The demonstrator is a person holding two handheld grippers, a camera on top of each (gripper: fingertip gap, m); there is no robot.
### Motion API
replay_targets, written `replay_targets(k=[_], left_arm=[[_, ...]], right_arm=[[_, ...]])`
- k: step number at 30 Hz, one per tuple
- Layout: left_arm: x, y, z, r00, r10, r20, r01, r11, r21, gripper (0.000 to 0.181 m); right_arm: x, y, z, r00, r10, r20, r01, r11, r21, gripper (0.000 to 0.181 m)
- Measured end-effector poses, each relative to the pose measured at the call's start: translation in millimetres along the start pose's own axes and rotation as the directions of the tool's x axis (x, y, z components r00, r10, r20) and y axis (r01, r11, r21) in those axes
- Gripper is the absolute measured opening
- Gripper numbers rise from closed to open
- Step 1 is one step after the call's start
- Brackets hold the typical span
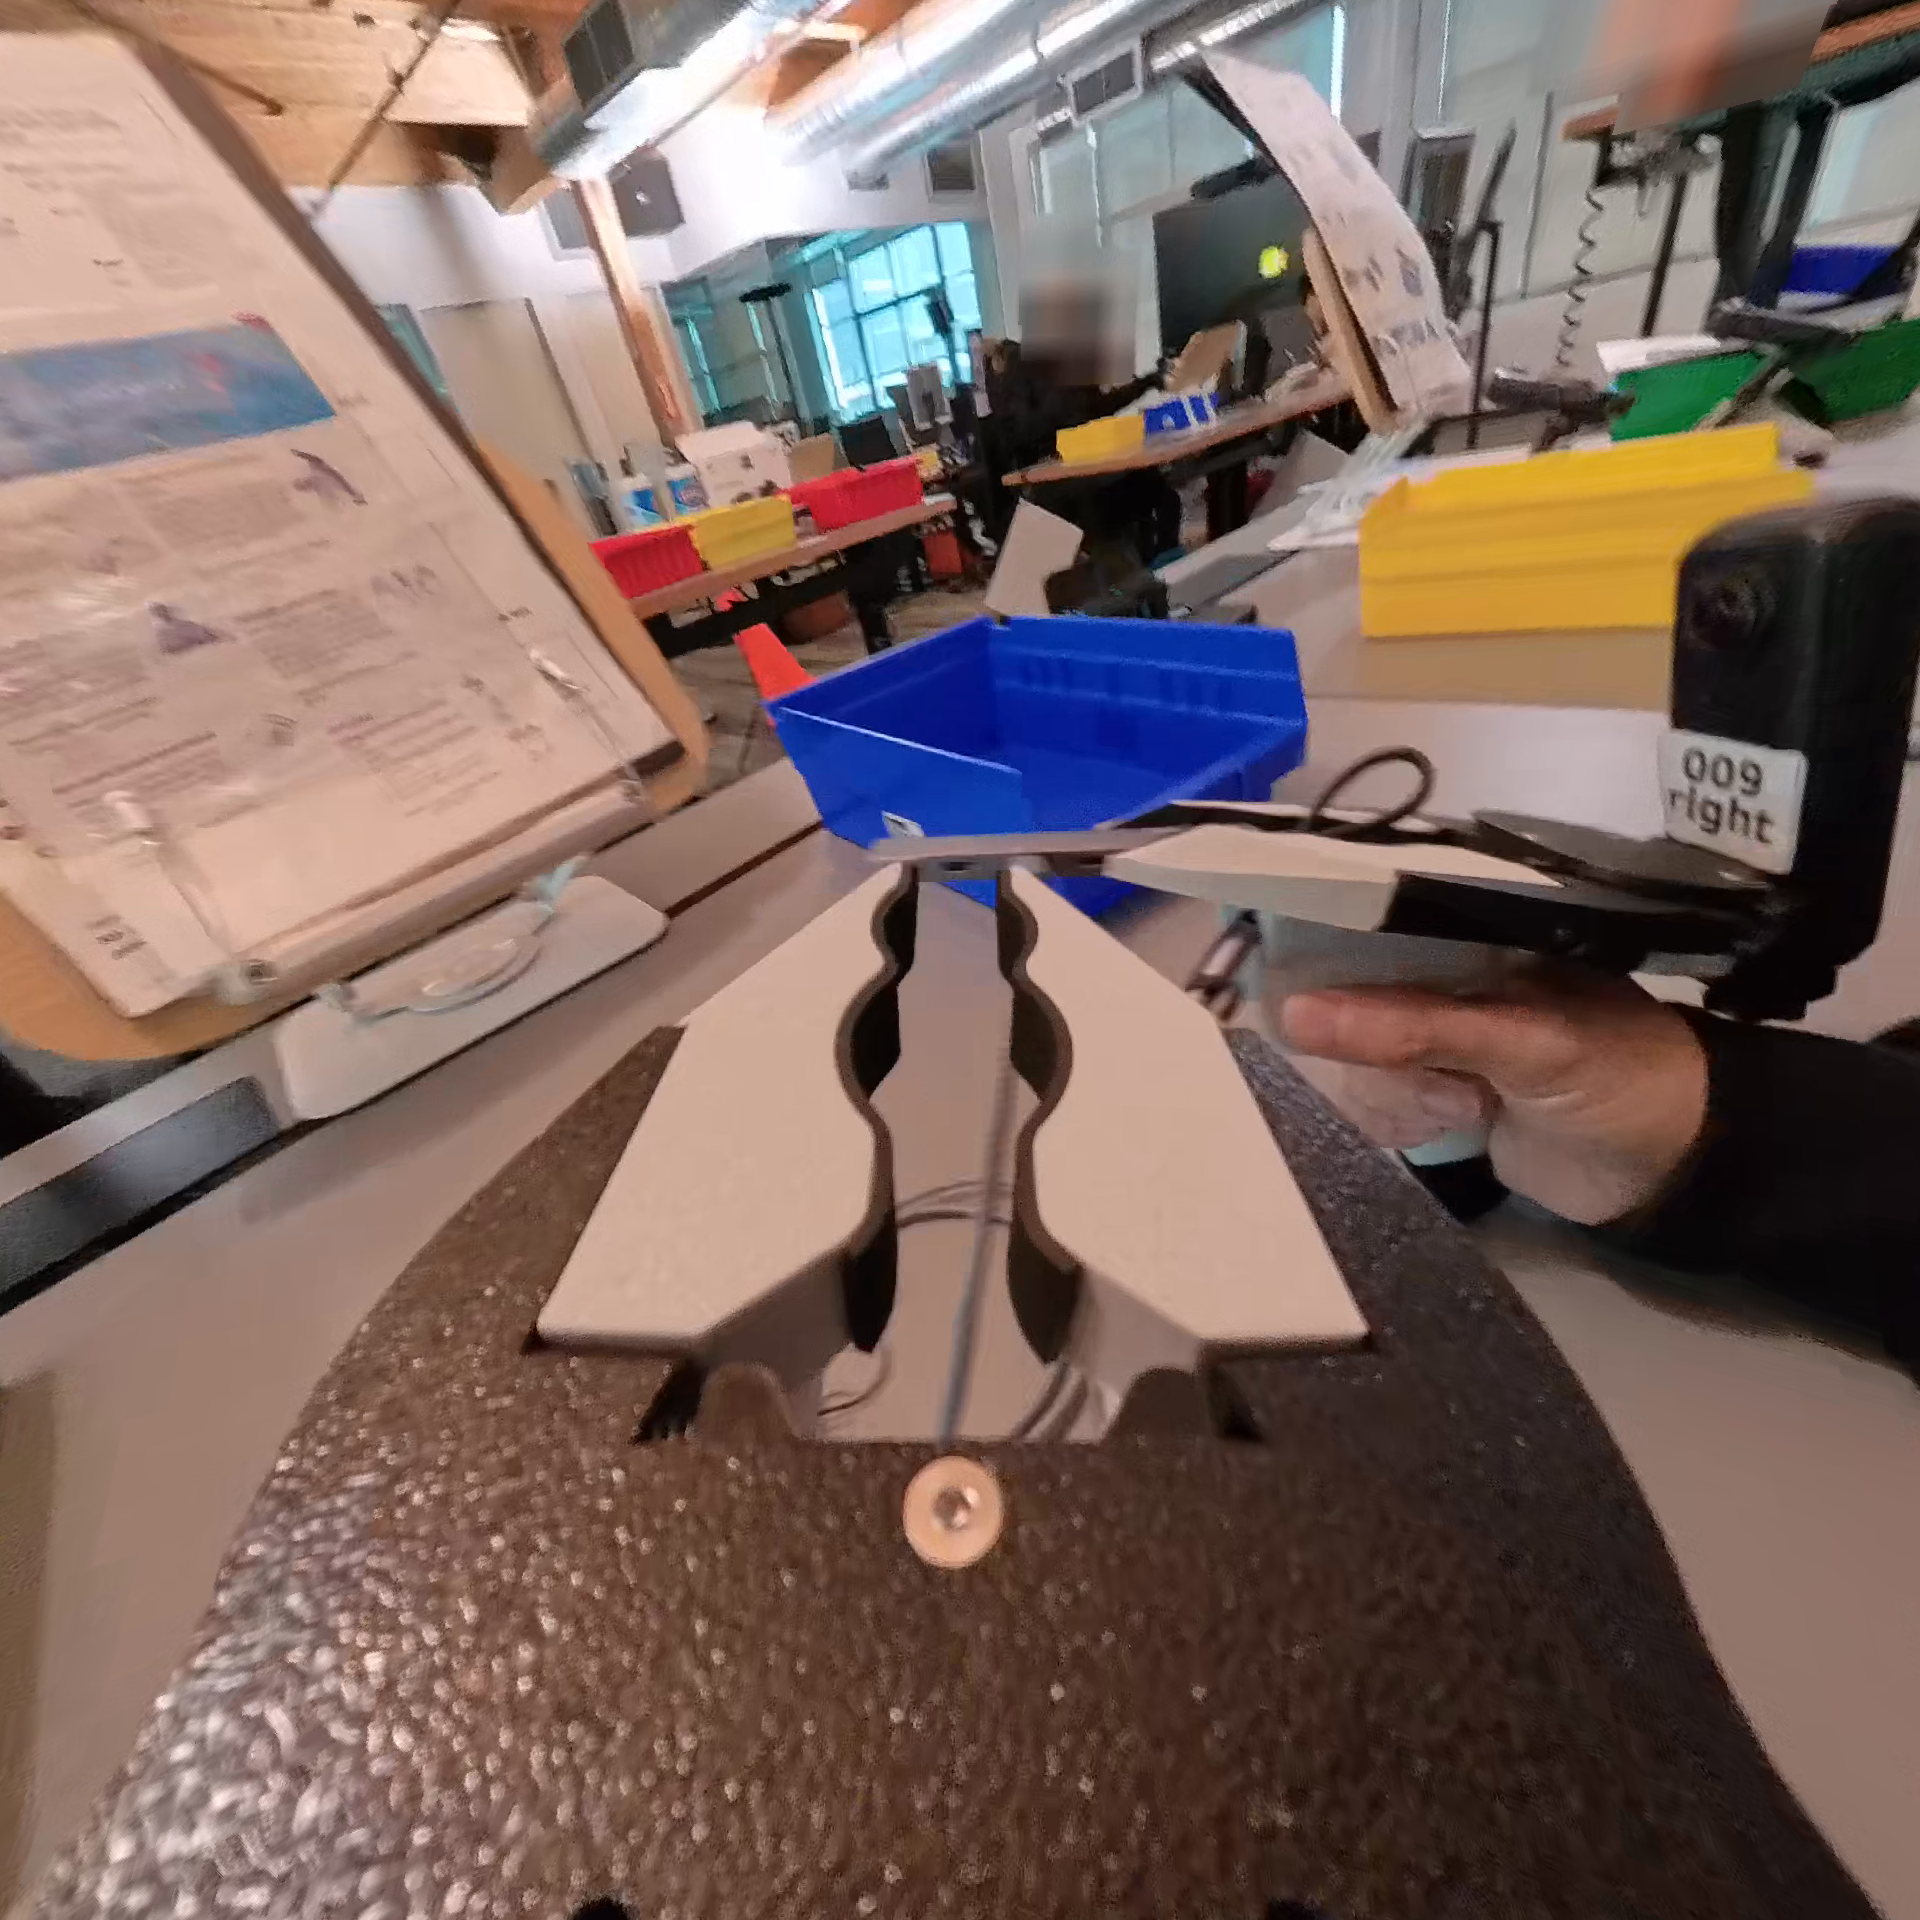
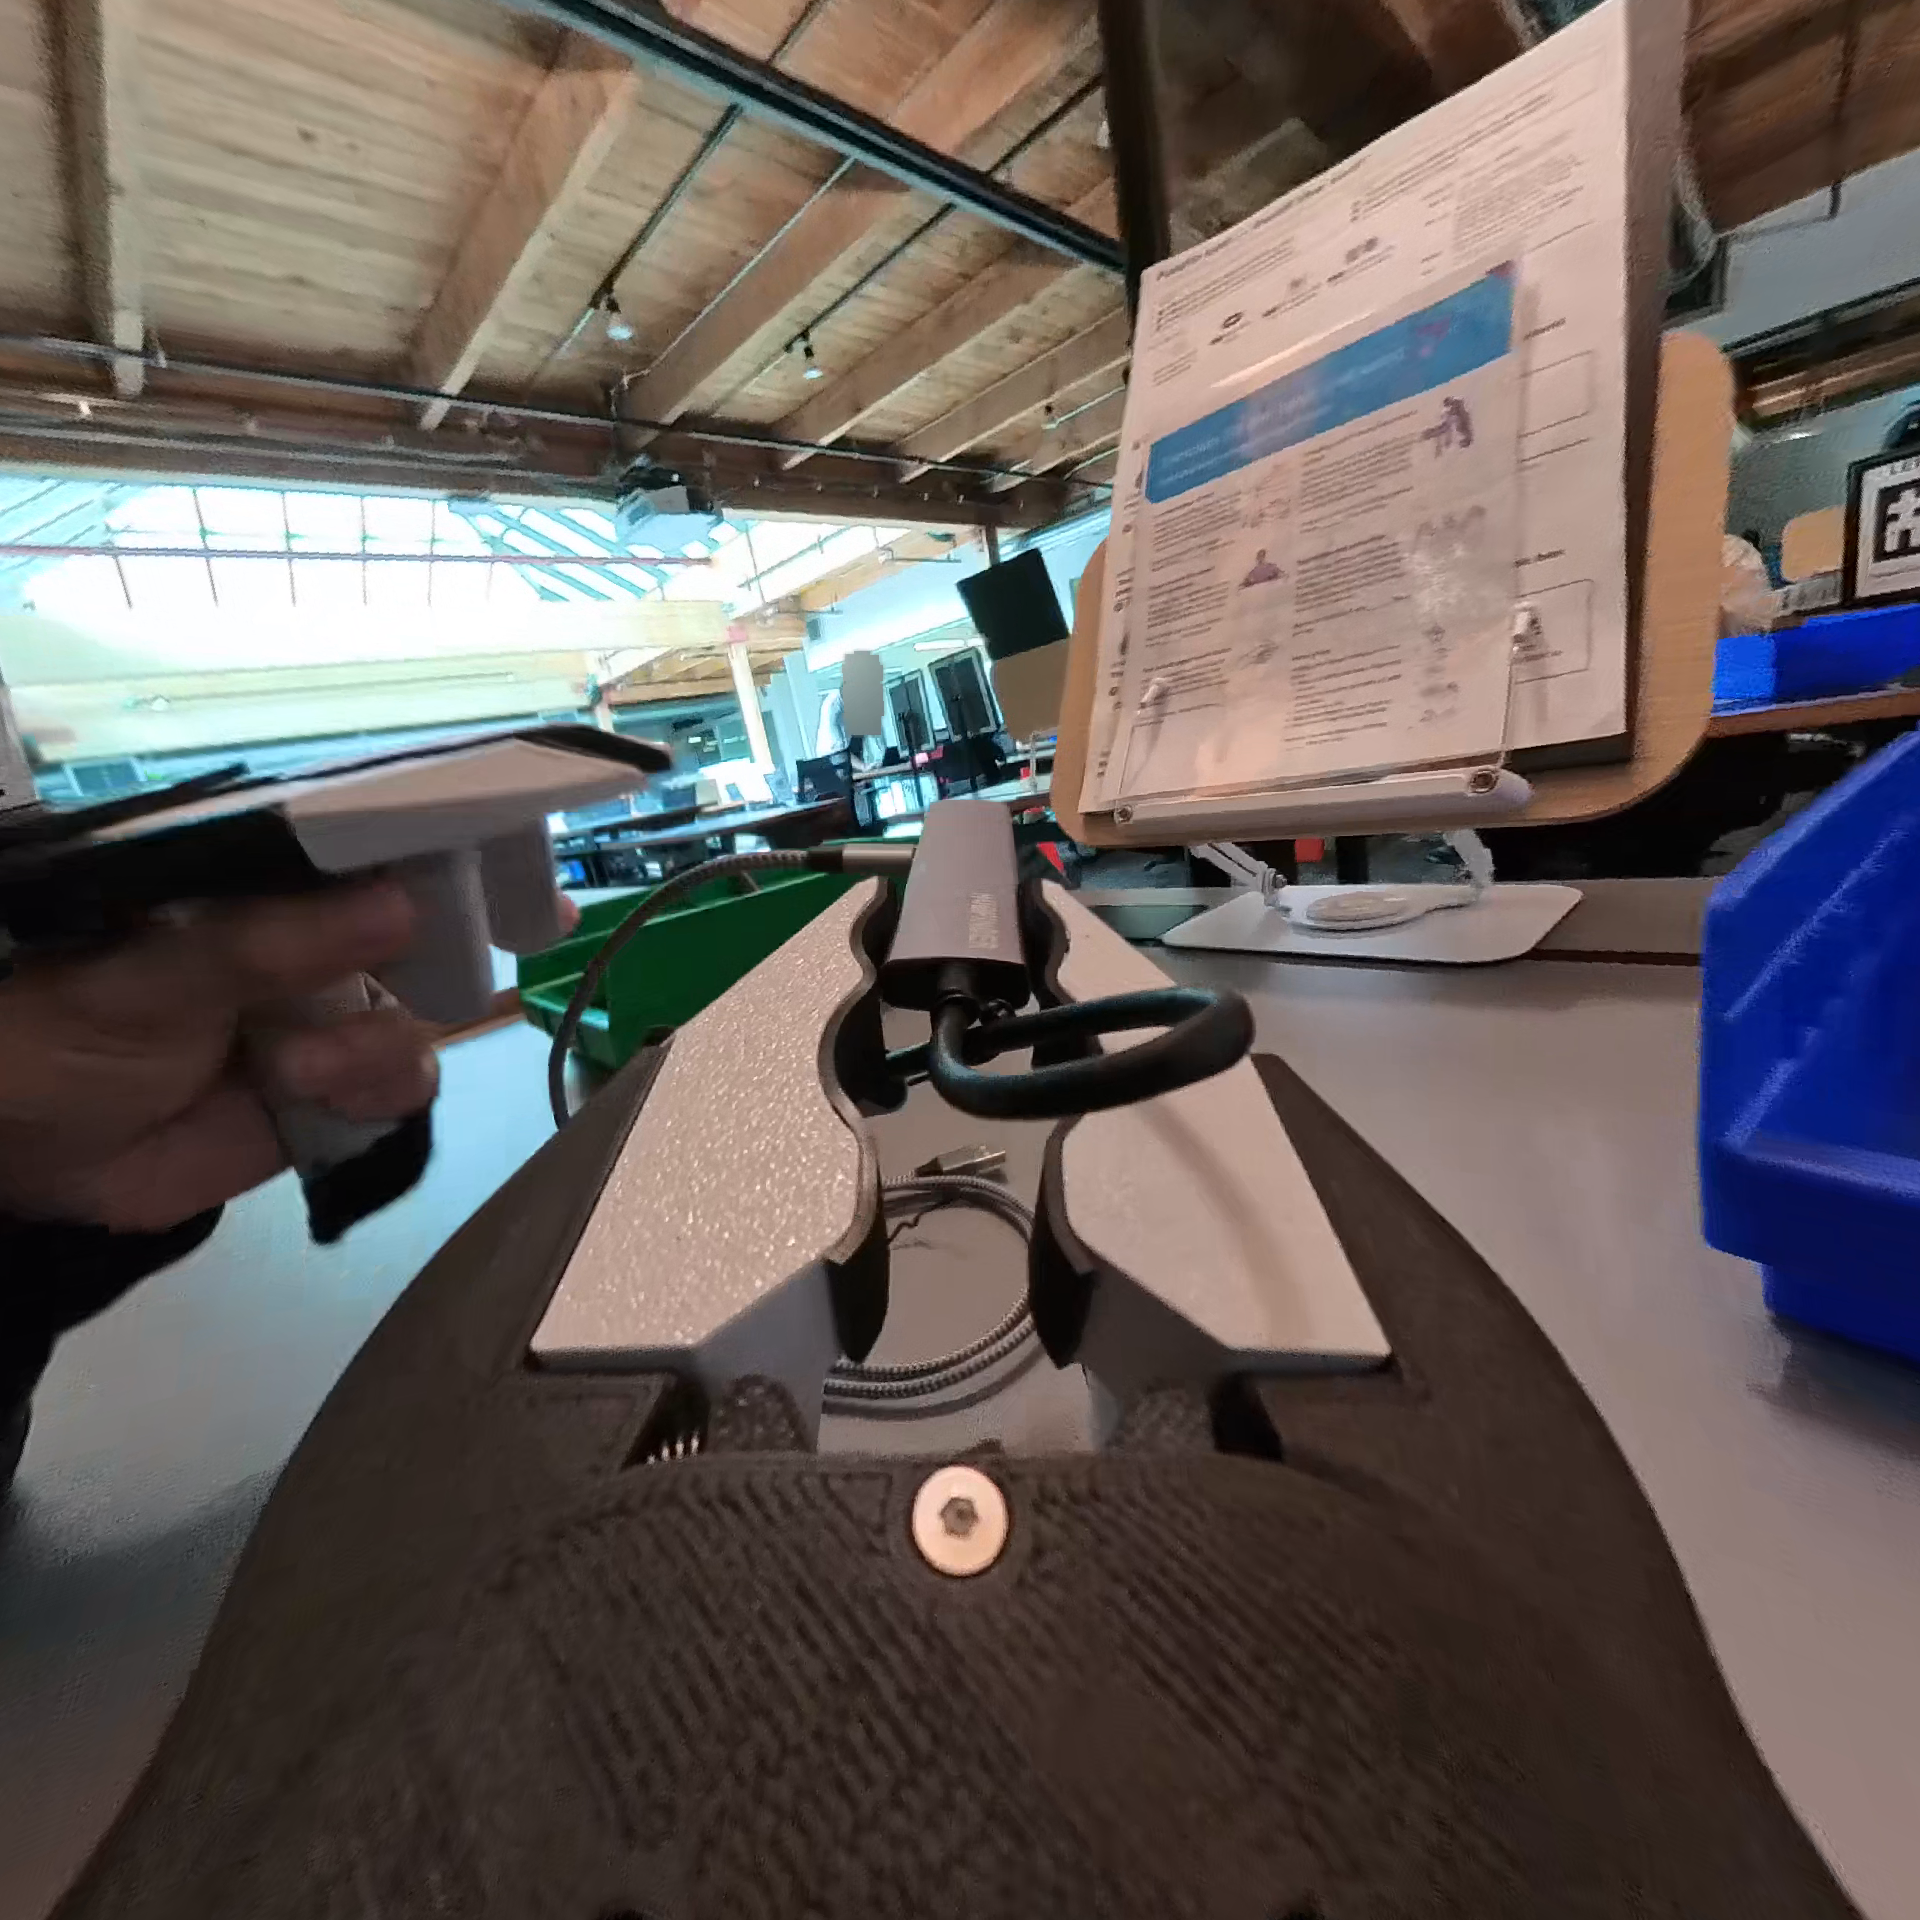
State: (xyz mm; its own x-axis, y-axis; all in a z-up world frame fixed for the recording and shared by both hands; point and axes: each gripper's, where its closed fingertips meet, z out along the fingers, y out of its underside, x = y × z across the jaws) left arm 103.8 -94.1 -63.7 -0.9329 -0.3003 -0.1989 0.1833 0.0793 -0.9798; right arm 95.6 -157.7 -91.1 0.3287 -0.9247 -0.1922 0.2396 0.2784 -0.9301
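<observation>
The blue bin (image 1: 1039, 727) sits on the grey table (image 2: 1455, 1091) at 12 o'clock in the left view. The right gripper (image 2: 961, 914) is pinched tight around a grey USB hub (image 2: 961, 904). The hub looks hard, smooth and light, so its flat sides are good to hold. Its short black cord (image 2: 1101, 1049) loops back, bendy. The left gripper (image 1: 956, 883) is nearly closed on a thin braided cable (image 1: 977, 1143), plugged into the hub at 9 o'clock.
</observation>
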Motion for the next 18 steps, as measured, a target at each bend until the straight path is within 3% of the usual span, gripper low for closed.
replay_targets(k=[3,5,8,10,13,15,18], left_arm=[[-50.8,-11.7,-29.8,0.996,-0.045,0.083,0.046,0.999,-0.008,0.019],[-101.8,-2.4,-57.5,0.979,-0.053,0.198,0.069,0.995,-0.076,0.019],[-192.4,29.0,-107.7,0.923,0.053,0.380,0.057,0.960,-0.272,0.018],[-245.8,54.5,-135.0,0.904,0.126,0.408,0.066,0.903,-0.425,0.017],[-289.7,99.9,-148.8,0.953,0.205,0.221,-0.025,0.783,-0.621,0.017],[-293.6,132.3,-153.6,0.963,0.269,-0.011,-0.194,0.665,-0.721,0.020],[-291.0,173.4,-164.1,0.914,0.291,-0.283,-0.393,0.463,-0.794,0.028]], right_arm=[[7.2,-4.8,-4.0,0.999,0.054,0.002,-0.054,0.998,0.032,0.023],[7.1,-5.8,-4.9,0.998,0.058,0.007,-0.058,0.998,0.039,0.023],[0.0,-3.3,-2.9,0.999,0.025,0.033,-0.026,0.999,0.020,0.023],[-5.0,-0.9,-1.2,0.999,-0.004,0.047,0.004,1.000,0.003,0.023],[-9.5,1.6,0.3,0.998,-0.022,0.067,0.022,1.000,-0.014,0.023],[-8.4,0.9,-0.1,0.998,-0.015,0.064,0.016,1.000,-0.009,0.023],[-7.2,-0.6,-1.3,0.998,-0.002,0.066,0.001,1.000,0.001,0.023]])
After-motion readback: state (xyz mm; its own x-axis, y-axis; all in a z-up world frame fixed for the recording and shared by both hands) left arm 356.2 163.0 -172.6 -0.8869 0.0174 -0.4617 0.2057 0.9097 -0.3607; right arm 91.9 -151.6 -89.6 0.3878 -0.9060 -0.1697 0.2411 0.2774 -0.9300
